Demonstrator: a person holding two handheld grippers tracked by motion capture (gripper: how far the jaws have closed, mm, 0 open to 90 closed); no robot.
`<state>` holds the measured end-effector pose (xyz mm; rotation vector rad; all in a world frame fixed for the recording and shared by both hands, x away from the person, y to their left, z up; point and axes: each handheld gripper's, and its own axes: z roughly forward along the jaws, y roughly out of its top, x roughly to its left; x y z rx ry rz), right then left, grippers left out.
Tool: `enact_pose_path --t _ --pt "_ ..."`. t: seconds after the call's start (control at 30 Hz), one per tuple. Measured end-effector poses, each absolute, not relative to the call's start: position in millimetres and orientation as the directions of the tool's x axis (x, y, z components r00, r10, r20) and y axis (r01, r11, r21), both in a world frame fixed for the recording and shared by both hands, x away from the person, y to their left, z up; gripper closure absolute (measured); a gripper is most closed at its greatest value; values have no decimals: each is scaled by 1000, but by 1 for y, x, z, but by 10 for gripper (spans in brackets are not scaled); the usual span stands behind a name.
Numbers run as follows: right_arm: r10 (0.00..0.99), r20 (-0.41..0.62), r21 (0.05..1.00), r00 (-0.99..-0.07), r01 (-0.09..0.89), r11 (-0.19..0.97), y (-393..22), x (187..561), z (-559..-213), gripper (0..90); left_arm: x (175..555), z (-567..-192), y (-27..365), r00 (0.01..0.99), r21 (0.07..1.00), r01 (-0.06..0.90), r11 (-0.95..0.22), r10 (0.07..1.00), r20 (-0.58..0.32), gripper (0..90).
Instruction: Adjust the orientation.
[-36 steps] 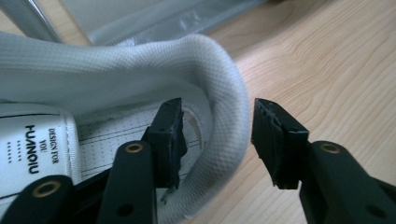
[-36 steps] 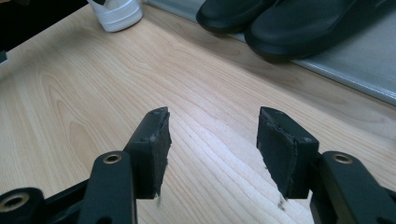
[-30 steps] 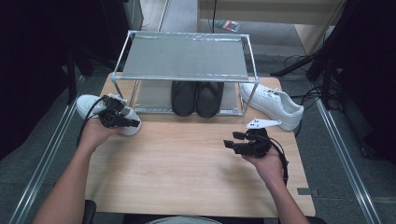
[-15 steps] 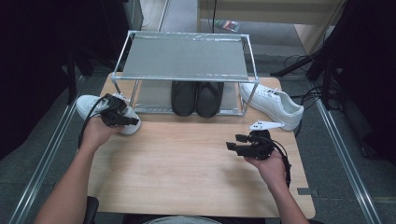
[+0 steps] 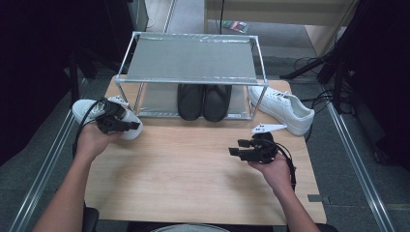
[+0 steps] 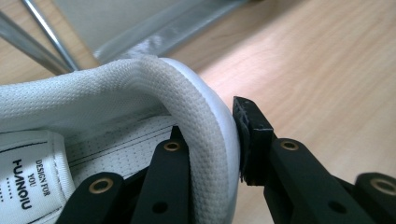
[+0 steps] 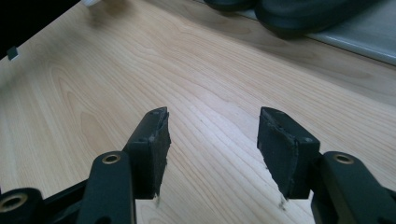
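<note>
Where the left gripper [image 5: 129, 126] covers it in the high view, the white sneaker [image 5: 83, 109] at the table's [image 5: 193, 179] left edge shows just its toe end and part of its heel; its mid section is hidden by gripper and hand [image 5: 94, 140]. Left gripper view: jaws clamped on the padded heel collar [image 6: 205, 135], one pad inside the shoe, one outside; insole label cut off by the frame edge, text only partly legible. Jaws were just closing, w/ the collar between them. Vs. 1 s ago: sneaker's heel sits a bit nearer the rack's [image 5: 191, 60] front left leg, slightly lifted. Right gripper [image 5: 235, 152] rests low over bare wood at right, jaws apart, nothing between, approx. same spot as before. Black shoes [image 5: 203, 100] under the rack, toes half hidden by the shelf. Second white sneaker [image 5: 285, 108] just right of the rack.
</note>
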<state>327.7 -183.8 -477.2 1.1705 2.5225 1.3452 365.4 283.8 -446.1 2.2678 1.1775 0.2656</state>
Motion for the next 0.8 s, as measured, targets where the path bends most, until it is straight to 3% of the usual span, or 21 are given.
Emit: enact_pose_path --t 0.4,0.8 --pt "594 284 734 -753 569 371 -162 339 -475 456 321 -440 261 590 545 701 -459 803 -83 766" --pt "564 280 734 -777 552 397 -147 348 -474 456 293 -438 203 646 516 690 -508 754 -121 763"
